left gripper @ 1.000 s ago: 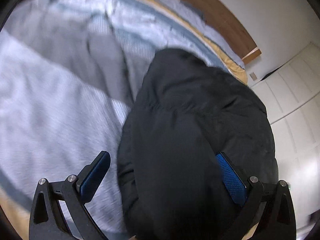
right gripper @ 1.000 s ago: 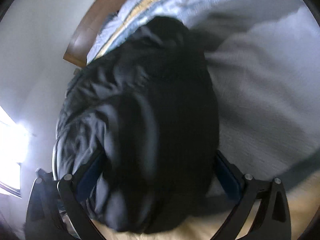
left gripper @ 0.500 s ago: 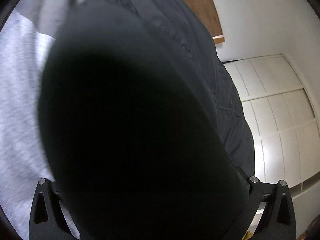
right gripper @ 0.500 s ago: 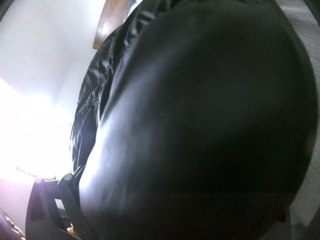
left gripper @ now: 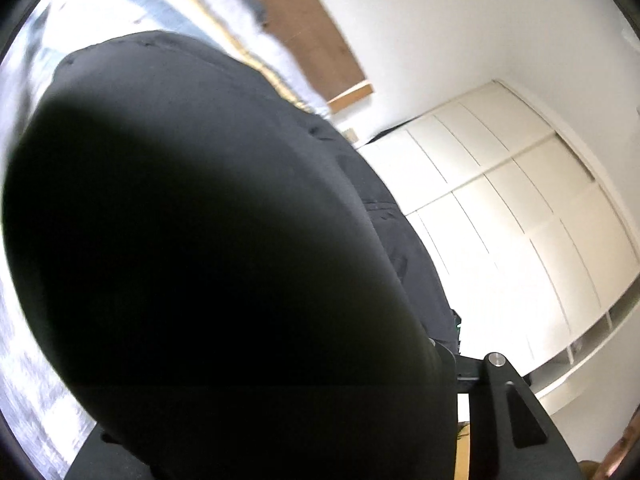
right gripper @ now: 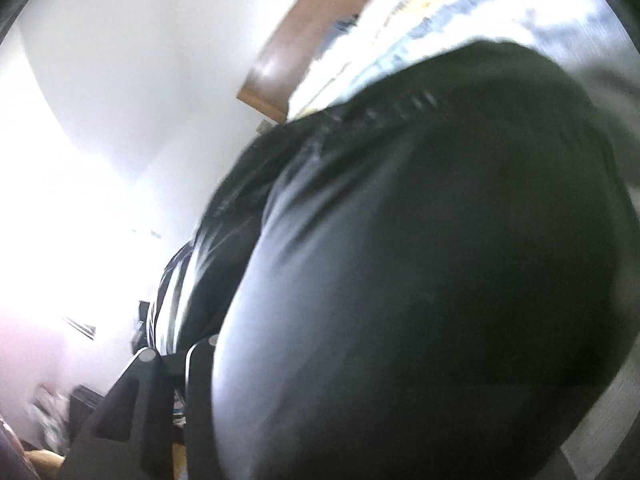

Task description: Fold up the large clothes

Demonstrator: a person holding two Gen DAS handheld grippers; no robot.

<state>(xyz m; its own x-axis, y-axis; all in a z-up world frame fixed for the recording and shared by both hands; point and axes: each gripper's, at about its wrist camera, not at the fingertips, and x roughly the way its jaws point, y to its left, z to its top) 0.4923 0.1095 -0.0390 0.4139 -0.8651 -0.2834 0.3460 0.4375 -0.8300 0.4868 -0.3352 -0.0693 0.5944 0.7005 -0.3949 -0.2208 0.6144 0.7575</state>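
Above the bed, the black jacket bulges close against both cameras and hides the fingertips. The jaws of the left tool and the right tool have just been closing with the jacket's fabric between them, each clamped on it. A white wardrobe stands behind.

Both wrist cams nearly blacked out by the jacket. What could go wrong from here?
1. The black jacket hides the fingers in both views while the jaws have just been closing on it, so a thin or partial pinch could slip unseen.
2. The bed is barely visible, so the fold's landing spot is hard to judge.
3. Motion blur and window glare weaken the right view further.
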